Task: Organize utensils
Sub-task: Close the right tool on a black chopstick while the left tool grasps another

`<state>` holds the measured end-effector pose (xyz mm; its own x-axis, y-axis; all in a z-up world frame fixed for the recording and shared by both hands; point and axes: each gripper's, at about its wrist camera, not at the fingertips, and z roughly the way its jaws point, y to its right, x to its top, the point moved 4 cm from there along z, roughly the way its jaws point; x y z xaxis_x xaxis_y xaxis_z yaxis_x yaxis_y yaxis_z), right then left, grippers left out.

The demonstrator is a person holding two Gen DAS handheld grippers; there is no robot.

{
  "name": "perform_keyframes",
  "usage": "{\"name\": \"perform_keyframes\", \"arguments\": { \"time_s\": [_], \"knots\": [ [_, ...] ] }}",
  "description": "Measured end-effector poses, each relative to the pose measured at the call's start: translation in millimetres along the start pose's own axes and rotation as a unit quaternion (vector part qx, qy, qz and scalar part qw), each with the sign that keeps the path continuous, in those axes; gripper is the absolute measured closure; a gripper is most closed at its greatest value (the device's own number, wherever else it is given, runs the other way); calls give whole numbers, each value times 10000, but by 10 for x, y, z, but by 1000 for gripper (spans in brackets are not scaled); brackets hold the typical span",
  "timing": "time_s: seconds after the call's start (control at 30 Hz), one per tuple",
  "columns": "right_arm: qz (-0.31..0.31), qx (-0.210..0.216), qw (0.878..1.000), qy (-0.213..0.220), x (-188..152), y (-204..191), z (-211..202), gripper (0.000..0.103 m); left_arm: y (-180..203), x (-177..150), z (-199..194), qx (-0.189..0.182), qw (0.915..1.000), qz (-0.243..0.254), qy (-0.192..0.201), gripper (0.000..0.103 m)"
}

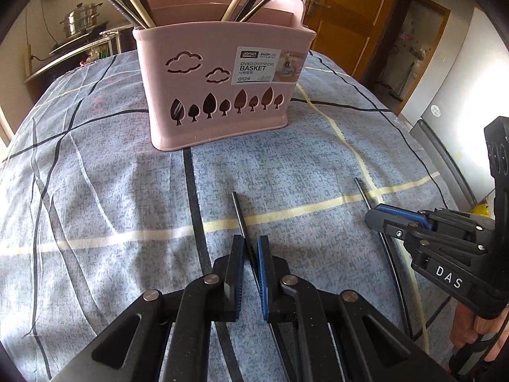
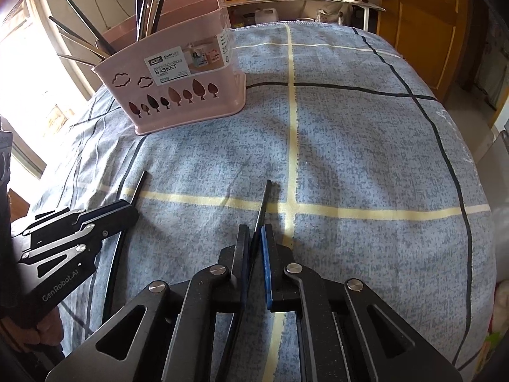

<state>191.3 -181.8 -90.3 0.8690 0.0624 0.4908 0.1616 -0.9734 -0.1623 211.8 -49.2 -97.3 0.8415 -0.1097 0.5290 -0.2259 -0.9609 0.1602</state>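
Most utensils already stand in the pink basket toward the table's far edge. Two dark chopsticks remain: the left gripper is clamped on one, the right gripper on the other, both near the table's front edge.

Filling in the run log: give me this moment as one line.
left claw: shut on chopstick | right claw: shut on second chopstick | pink basket: upright on cloth, utensils inside | stage: both picked, not yet binned
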Motion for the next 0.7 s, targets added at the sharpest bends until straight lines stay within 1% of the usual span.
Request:
{"name": "perform_keyframes", "arguments": {
  "time_s": [0.07, 0.2, 0.3, 0.47, 0.7],
  "knots": [
    [-13, 24, 10000, -14, 9, -1, 4, 96, 8, 25, 14, -15, 10000, -35, -22, 96],
    [-1, 139, 9999, -34, 36, -14, -13, 96, -39, 62, 7, -159, 9996, -234, -73, 96],
    [0, 208, 9998, 71, 85, -25, -87, 97, -83, 101, -71, -170, 9995, -248, 8, 97],
    [-20, 317, 9989, 345, 231, -50, -283, 97, -114, 270, -317, -294, 9988, -269, 282, 98],
    [-65, 425, 9955, 846, 516, -90, -633, 98, -96, 598, -786, -442, 9952, -218, 842, 99]
  ]
}}
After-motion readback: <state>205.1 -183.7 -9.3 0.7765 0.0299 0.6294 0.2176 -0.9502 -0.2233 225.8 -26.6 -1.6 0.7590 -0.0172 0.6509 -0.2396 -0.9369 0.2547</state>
